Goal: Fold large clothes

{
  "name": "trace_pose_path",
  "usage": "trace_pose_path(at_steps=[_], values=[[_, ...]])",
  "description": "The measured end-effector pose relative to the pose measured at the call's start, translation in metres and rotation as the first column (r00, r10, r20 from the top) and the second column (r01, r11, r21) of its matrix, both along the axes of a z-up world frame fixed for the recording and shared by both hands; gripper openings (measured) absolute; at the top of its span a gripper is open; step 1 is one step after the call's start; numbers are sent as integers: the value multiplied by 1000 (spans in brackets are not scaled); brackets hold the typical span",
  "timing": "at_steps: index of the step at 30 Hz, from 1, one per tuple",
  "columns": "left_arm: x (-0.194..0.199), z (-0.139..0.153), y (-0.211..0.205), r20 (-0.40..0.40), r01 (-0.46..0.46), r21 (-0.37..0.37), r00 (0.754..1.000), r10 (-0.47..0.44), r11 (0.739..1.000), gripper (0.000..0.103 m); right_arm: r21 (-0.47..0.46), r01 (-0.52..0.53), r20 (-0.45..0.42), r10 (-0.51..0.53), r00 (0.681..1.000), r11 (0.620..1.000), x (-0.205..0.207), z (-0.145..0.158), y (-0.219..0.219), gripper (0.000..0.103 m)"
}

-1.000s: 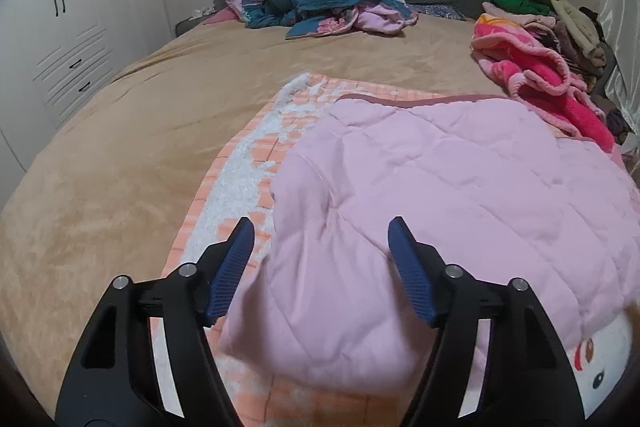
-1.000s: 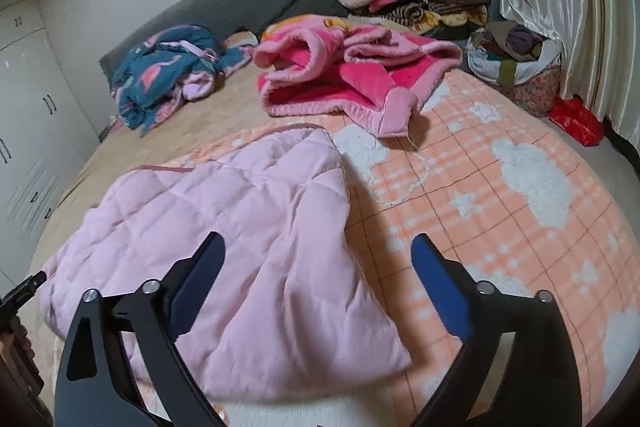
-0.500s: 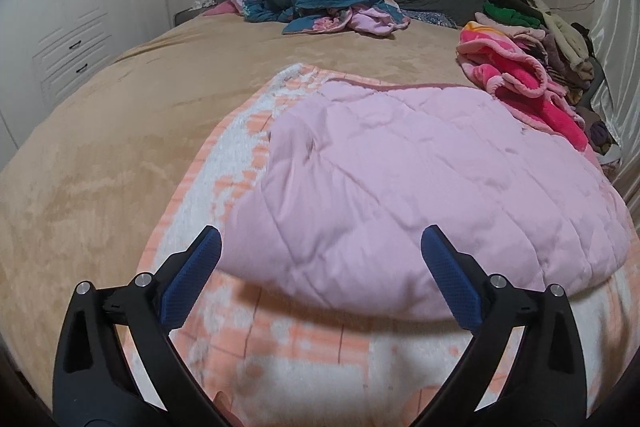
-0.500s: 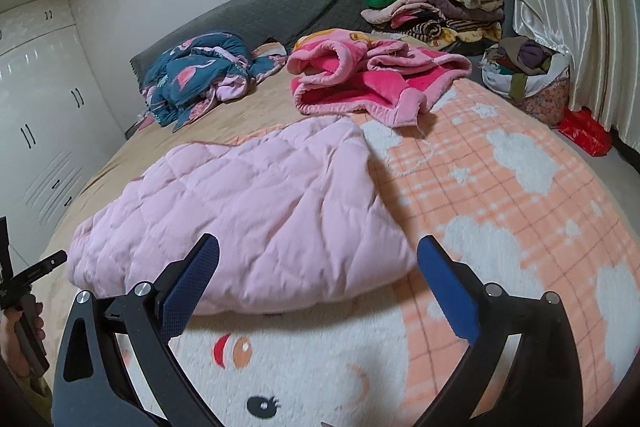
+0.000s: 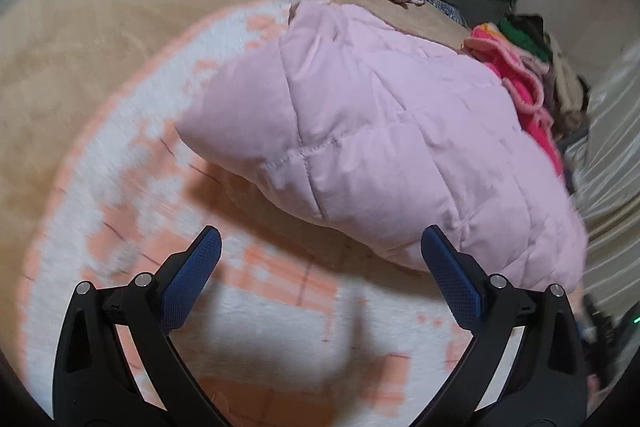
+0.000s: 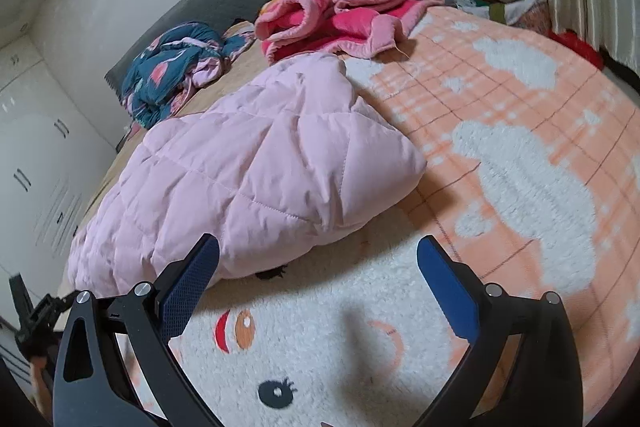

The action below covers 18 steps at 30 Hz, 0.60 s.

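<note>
On the bed (image 6: 520, 155), the pink quilted coat (image 5: 380, 147) lies part-folded; both the left hand-held gripper (image 5: 320, 255) and the right hand-held gripper (image 6: 318, 255) gape empty, so pinch its near hem squarely.

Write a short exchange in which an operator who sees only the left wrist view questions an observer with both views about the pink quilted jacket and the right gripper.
Operator: My left gripper has just been opening and holds nothing, just short of the pink quilted jacket. Is the right one open too?
Observer: Yes. The right gripper is open and empty, near the jacket's front edge.
Operator: What lies below it?
Observer: A cartoon face on the orange blanket; the jacket's edge reaches the top of it.
</note>
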<state>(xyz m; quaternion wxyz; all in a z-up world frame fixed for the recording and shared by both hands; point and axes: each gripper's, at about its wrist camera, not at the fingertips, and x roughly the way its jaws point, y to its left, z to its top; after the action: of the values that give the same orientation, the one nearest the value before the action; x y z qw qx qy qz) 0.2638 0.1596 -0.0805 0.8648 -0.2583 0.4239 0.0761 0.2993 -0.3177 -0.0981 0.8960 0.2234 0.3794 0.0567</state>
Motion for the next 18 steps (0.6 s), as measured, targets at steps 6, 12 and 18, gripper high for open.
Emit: trace_pose_path(at_steps=[6, 12, 18], values=[[19, -13, 5, 9, -38, -158, 999, 40, 987, 93, 98, 45, -58, -39, 998, 994, 29, -17, 0, 99], [44, -22, 10, 21, -84, -240, 996, 92, 967, 95, 183, 62, -75, -49, 996, 981, 57, -37, 3, 99], [63, -38, 18, 32, -120, -308, 990, 137, 944, 95, 269, 78, -66, -62, 996, 960, 77, -49, 0, 99]])
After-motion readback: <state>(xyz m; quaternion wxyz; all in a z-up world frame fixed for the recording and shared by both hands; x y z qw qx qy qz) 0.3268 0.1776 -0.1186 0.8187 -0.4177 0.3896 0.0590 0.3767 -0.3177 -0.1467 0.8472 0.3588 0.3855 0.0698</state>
